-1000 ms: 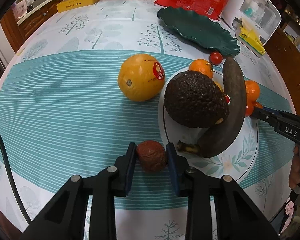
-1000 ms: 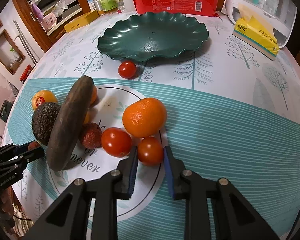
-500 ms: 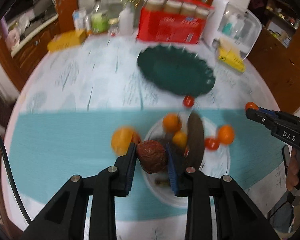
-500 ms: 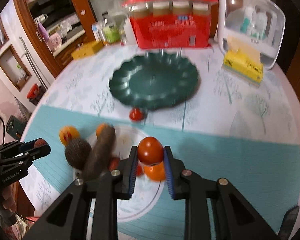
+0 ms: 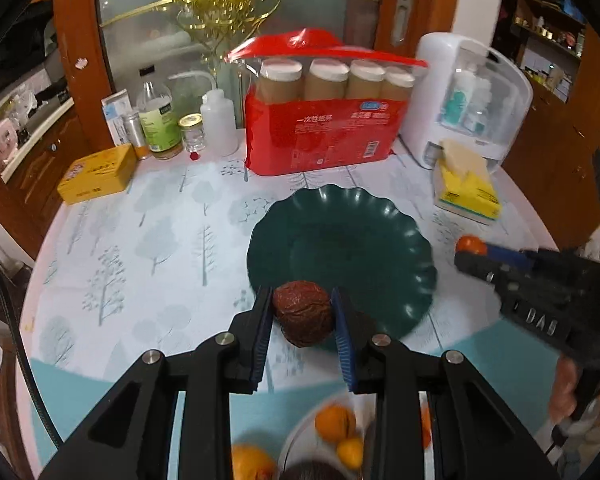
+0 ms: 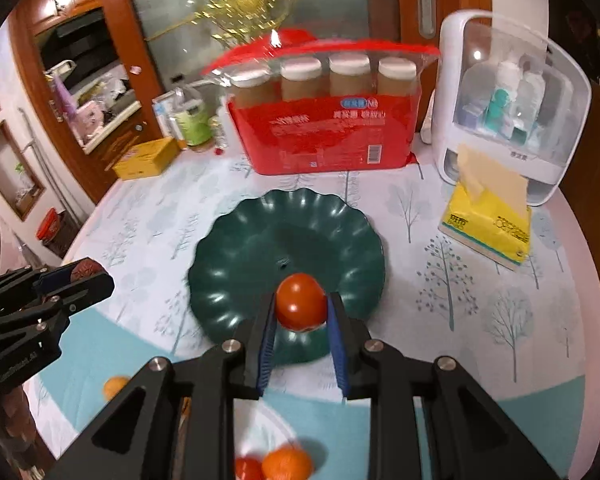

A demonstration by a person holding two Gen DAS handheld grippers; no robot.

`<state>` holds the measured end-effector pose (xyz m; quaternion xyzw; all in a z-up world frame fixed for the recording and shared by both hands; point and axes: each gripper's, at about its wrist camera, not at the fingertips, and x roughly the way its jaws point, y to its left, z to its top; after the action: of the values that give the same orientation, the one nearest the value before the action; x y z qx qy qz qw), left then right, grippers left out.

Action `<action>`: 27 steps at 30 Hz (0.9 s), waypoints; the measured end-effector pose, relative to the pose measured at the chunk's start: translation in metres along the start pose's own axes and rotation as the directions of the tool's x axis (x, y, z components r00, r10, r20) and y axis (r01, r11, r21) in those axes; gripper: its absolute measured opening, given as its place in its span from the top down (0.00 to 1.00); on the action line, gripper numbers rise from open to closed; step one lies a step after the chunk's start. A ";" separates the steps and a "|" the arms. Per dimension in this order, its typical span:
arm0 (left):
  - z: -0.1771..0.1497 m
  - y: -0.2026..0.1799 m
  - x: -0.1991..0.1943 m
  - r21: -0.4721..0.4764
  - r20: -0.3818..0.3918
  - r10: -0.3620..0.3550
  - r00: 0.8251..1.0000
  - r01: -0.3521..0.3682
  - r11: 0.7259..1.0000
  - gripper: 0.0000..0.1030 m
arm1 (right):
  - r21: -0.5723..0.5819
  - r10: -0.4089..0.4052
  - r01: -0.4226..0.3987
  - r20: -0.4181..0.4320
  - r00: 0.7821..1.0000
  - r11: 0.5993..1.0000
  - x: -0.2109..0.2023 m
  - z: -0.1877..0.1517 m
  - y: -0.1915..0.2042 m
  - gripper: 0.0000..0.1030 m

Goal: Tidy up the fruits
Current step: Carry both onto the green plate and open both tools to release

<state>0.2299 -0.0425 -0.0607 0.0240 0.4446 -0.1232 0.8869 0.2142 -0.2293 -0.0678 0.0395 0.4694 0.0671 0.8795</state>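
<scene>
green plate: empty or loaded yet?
Empty. The green plate shows bare in both views; the tomato and brown fruit are held in the grippers above it.

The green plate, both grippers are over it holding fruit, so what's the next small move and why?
Probably lower the right gripper until its tomato nears the green plate, then open. The plate looks bare, and the left gripper, clamping a wrinkled brown fruit, can follow.

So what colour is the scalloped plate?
Dark green plate, clearest in the right wrist view.
</scene>
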 end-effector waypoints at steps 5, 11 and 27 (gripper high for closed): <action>0.006 -0.002 0.064 -0.031 -0.066 -0.024 0.998 0.022 0.999 0.73 | -0.005 -0.041 0.041 -0.065 0.997 0.999 0.057 0.002 -0.003 0.76; -0.006 -0.013 0.120 -0.025 -0.146 -0.037 0.989 0.034 0.999 0.73 | 0.000 -0.058 0.058 -0.148 0.987 0.998 0.107 -0.008 -0.004 0.75; -0.010 -0.013 0.144 -0.023 -0.183 0.006 0.983 -0.011 1.000 0.37 | 0.015 -0.049 0.052 -0.186 0.981 0.999 0.131 -0.017 -0.009 0.70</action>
<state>0.3018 -0.0815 -0.1804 0.0266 0.5254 -0.1113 0.8431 0.2730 -0.2172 -0.1860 0.0298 0.5510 0.0436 0.8328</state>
